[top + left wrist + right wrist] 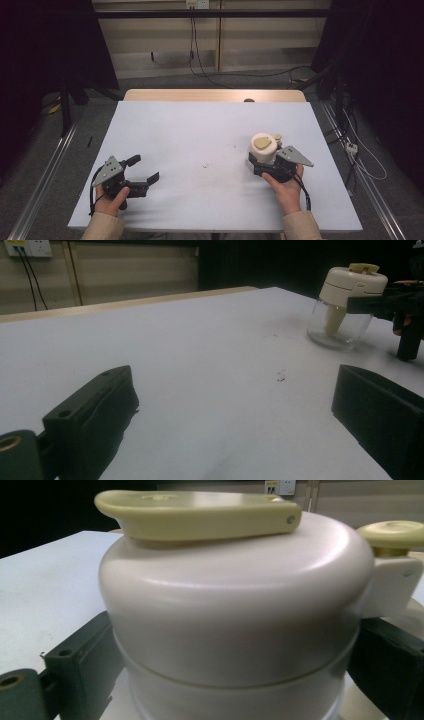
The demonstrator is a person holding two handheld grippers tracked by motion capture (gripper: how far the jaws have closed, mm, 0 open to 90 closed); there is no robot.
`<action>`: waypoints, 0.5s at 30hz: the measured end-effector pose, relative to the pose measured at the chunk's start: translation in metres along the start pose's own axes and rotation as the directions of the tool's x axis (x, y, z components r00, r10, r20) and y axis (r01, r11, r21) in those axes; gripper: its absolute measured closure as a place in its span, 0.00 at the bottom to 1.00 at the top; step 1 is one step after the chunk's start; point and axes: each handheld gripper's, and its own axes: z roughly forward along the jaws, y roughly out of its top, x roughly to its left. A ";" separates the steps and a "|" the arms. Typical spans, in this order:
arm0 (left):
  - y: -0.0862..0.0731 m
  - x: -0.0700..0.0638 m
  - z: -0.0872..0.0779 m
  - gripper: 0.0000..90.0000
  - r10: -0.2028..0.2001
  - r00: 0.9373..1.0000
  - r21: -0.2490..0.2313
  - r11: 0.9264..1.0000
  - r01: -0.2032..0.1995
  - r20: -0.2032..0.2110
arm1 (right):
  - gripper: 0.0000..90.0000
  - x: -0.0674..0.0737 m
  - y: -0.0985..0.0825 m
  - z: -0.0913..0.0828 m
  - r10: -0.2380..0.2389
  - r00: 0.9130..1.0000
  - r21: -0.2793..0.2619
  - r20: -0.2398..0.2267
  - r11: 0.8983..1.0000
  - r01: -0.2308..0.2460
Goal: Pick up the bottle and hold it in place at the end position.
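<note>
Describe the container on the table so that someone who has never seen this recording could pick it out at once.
On the white table, look to the person's right side. The jar stands upright between the jaws of the right gripper. It alone has a clear glass base, a cream domed lid and a yellowish flat lever on top.

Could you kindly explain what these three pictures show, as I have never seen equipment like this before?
A person sits at a table holding a two-jawed claw in each hand. One picture looks down from above; the other two come from cameras riding on each claw. The left claw rests open on the bare surface with nothing between its jaws. The right claw has its jaws either side of a glass jar with a cream lid and yellowish lever; firm gripping cannot be confirmed.
</note>
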 end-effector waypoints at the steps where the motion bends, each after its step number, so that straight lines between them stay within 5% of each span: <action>1: 0.000 0.000 0.000 0.04 0.003 1.000 0.001 1.000 -0.003 0.001 | 0.05 0.000 0.000 0.001 0.001 1.000 0.002 0.000 1.000 -0.001; 15: 0.000 0.000 0.001 0.04 0.004 1.000 0.003 1.000 -0.004 0.006 | 0.06 0.000 0.000 0.007 0.001 1.000 0.004 -0.002 1.000 -0.001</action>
